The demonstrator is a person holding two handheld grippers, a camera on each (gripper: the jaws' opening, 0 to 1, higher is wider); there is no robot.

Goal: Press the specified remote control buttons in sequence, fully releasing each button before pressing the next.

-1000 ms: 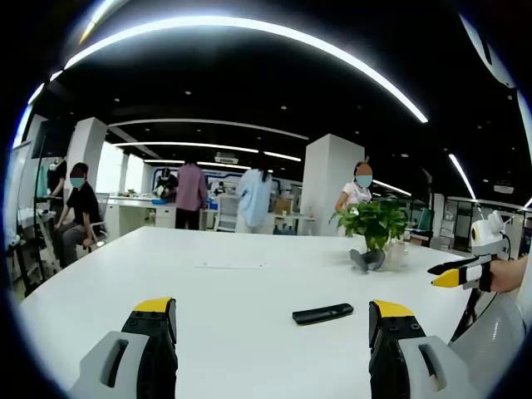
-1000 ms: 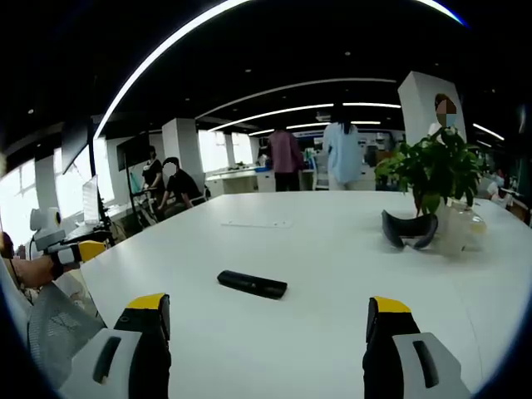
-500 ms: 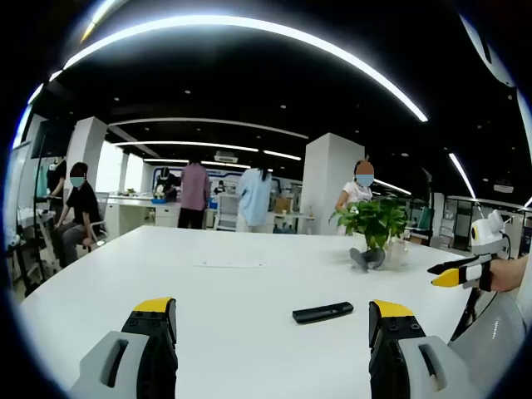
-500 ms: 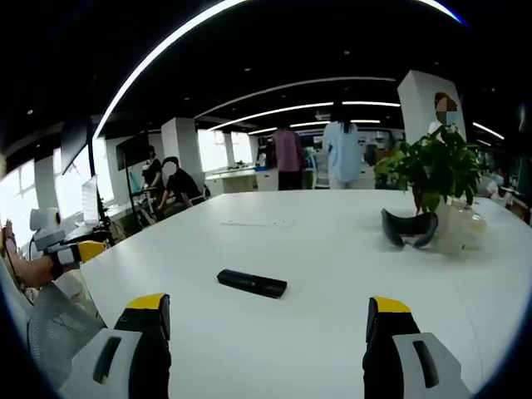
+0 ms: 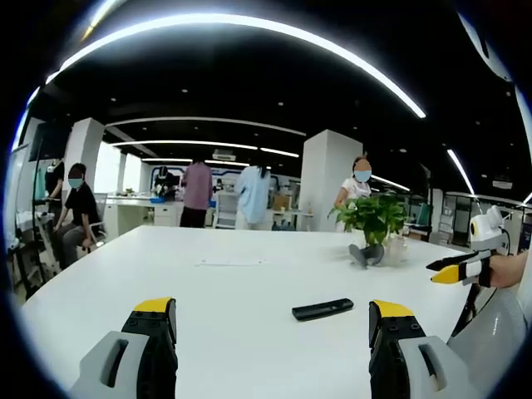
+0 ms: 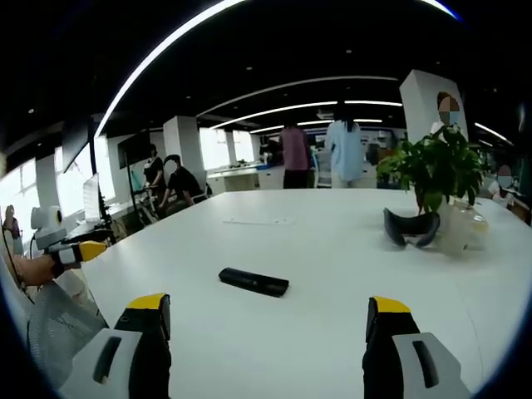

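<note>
Hovering wide open and empty at the bottom of their frames, the left tongs (image 5: 270, 320) and right tongs (image 6: 264, 320) face a black remote control (image 6: 253, 282) lying flat on the white bench (image 6: 332, 249), just below centre frame and well apart from both. With its buttons too small to read from here, a blind descent could strike the wrong key or skid the slim remote across the smooth top.

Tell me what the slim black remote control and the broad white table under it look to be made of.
Slim black remote control: probably matte plastic, evenly dark, with no visible glare. Broad white table: a smooth, satin surface, perhaps laminate; it shows soft, diffuse brightness, though the material is uncertain.
</note>
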